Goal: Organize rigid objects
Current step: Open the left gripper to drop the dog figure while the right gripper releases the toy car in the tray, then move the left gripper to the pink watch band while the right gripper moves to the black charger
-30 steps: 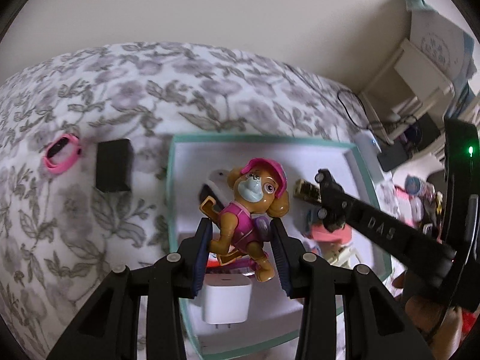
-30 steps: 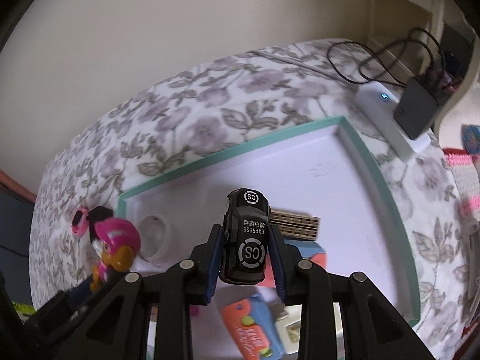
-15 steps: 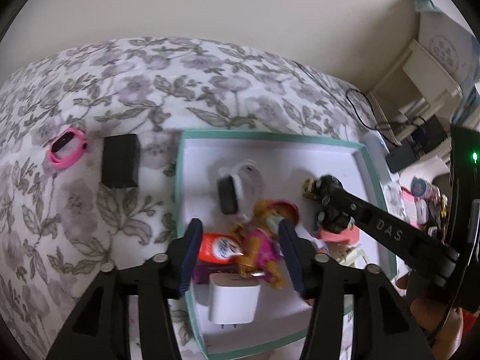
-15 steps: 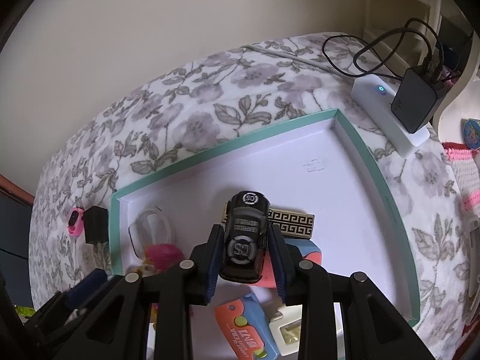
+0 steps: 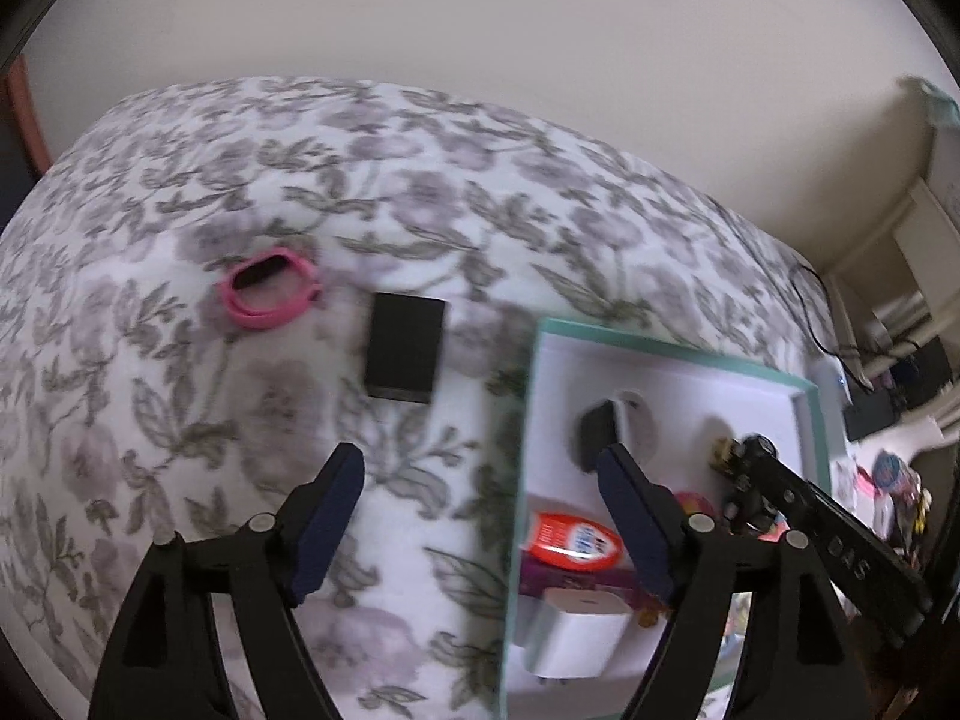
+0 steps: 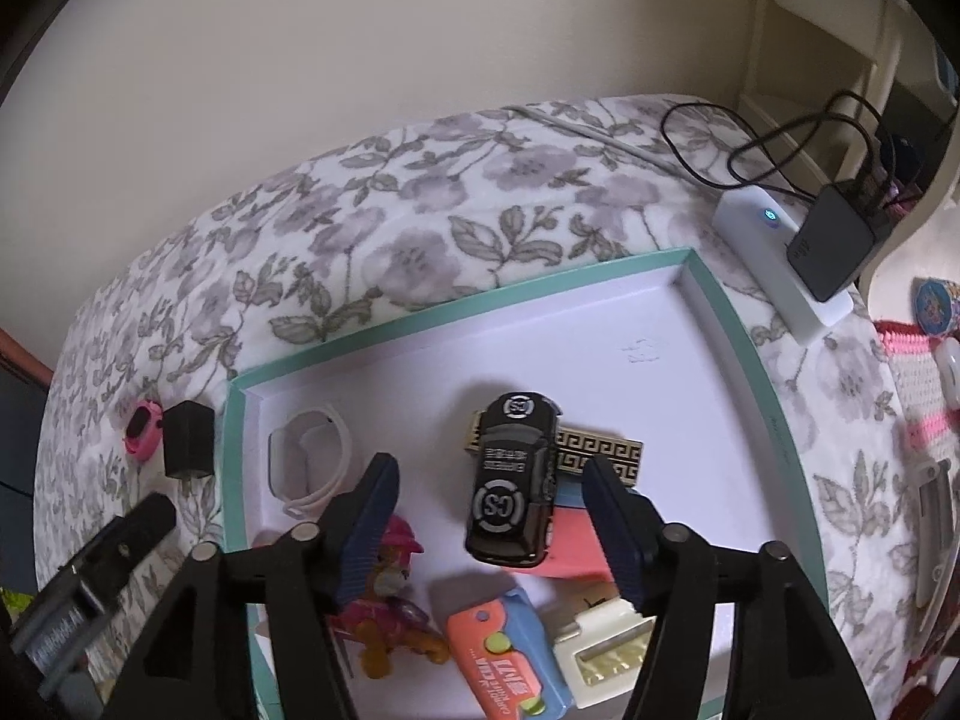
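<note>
Toy car [image 6: 515, 483] inside teal tray [image 6: 729, 324], free between opening jaws of right gripper [image 6: 489, 510], resting partly on patterned bar [image 6: 600, 450]. Left gripper [image 5: 480, 516] opening too, empty, straddling tray's left rim. Beyond, left of tray: black block [image 5: 407, 354], then pink band [image 5: 270, 289].

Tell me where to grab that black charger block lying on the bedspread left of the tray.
Probably best to grip the black charger block across its two long sides, coming straight down from above. It lies flat on the bedspread, both long sides clear, with the pink band off to one side.
</note>
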